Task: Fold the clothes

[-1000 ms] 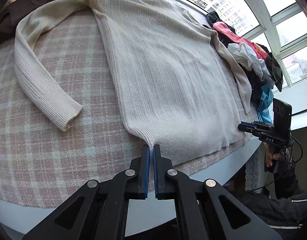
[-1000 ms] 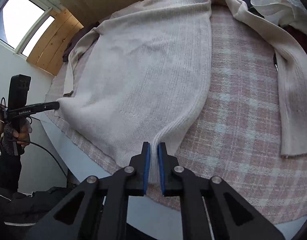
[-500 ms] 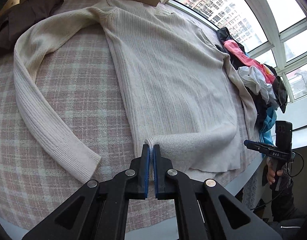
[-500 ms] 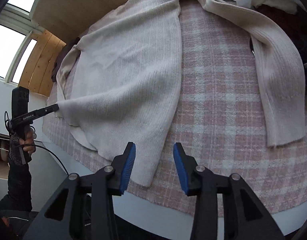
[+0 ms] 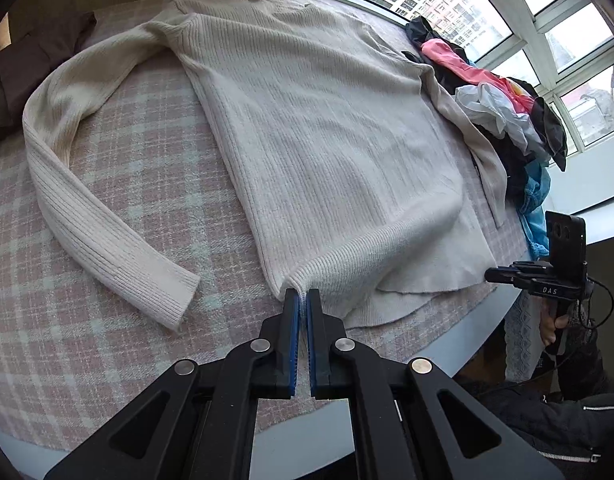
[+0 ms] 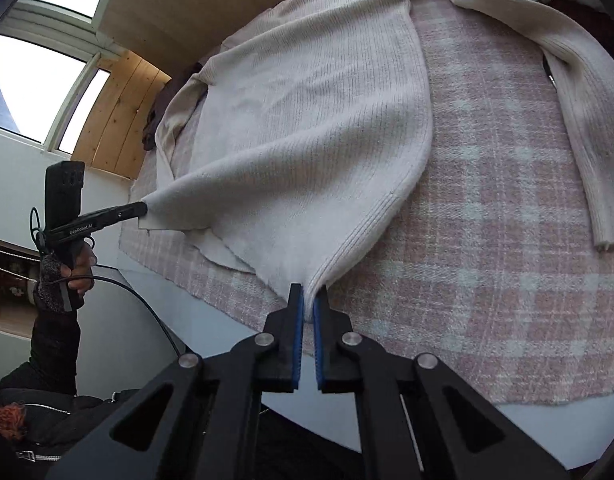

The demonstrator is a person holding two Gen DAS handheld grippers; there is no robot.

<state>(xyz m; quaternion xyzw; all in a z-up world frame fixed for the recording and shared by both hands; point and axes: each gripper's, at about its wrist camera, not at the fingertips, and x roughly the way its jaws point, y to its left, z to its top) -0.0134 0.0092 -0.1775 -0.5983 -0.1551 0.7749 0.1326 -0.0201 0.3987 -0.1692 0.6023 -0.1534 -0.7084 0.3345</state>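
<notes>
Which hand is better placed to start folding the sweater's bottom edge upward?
Left, slightly: the left claw is shut on a hem corner of the sweater, already raised off the checked cloth. The right claw has just closed on the other corner, perhaps less settled.

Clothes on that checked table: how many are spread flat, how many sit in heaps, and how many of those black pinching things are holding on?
Sweater spread on the table: 1
Heaps of clothes: 2, a mixed pile by the window and a dark pile at the far left
Tools gripping the sweater's hem: 2, left tool and right tool
Total: 5
</notes>
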